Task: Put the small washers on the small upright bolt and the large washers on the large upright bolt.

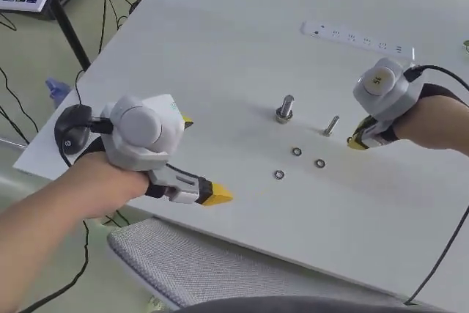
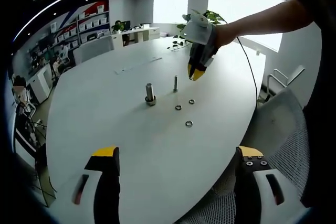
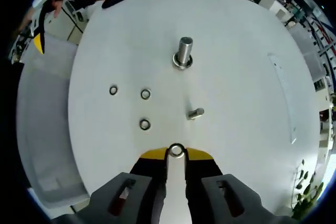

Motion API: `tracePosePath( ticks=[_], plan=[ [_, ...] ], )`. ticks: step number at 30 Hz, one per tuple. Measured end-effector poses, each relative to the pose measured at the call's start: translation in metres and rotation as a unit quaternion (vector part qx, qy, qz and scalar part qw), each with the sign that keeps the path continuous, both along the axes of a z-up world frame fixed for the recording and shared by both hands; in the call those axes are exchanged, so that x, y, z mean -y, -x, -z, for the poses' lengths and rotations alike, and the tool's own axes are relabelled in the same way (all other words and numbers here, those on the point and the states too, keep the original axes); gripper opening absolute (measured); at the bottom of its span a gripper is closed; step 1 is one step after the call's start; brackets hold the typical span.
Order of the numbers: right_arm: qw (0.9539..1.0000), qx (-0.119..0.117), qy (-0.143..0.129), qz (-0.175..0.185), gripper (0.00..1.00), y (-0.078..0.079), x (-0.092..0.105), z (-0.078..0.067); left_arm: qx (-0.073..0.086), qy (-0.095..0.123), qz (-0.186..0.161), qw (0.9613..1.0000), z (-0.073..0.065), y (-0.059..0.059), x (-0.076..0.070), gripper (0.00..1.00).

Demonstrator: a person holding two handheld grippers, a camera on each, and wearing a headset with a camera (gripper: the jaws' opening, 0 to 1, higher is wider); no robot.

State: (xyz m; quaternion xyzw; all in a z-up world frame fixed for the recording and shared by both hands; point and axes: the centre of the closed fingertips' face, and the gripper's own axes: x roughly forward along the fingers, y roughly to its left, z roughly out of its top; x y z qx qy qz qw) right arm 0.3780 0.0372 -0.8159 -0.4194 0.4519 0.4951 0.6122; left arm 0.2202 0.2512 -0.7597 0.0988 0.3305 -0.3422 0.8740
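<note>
**R gripper: washer pinched at the tips**

Right gripper (image 3: 176,156) rises from bottom of view, yellow tips closed w/ a washer (image 3: 176,150) nipped between them. Just ahead, small bolt (image 3: 195,113) on the white table (image 3: 241,40). Large bolt (image 3: 184,52) farther on, approx. in line w/ the jaws, wide collar at its foot. Three loose washers lie flat, left of the bolts: (image 3: 113,90), (image 3: 145,94), (image 3: 145,124), all apart.
</note>
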Motion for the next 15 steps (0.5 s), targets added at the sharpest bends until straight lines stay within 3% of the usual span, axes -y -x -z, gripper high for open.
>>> tracePosePath(
  ticks=[5, 9, 15],
  plan=[
    [0.9995, 0.011, -0.028, 0.011, 0.13, -0.014, -0.009, -0.013, -0.007, 0.004, 0.0, 1.0, 0.004, 0.002, 0.001, 0.94],
    [0.9995, 0.019, -0.024, 0.005, 0.13, -0.026, -0.014, -0.011, -0.007, -0.007, 0.009, 0.9999, 0.007, 0.002, 0.004, 0.96],
    [0.9993, 0.019, -0.031, 0.002, 0.13, -0.031, -0.027, -0.017, -0.006, -0.001, 0.007, 1.0, 0.005, 0.001, 0.005, 0.98]
  ],
)
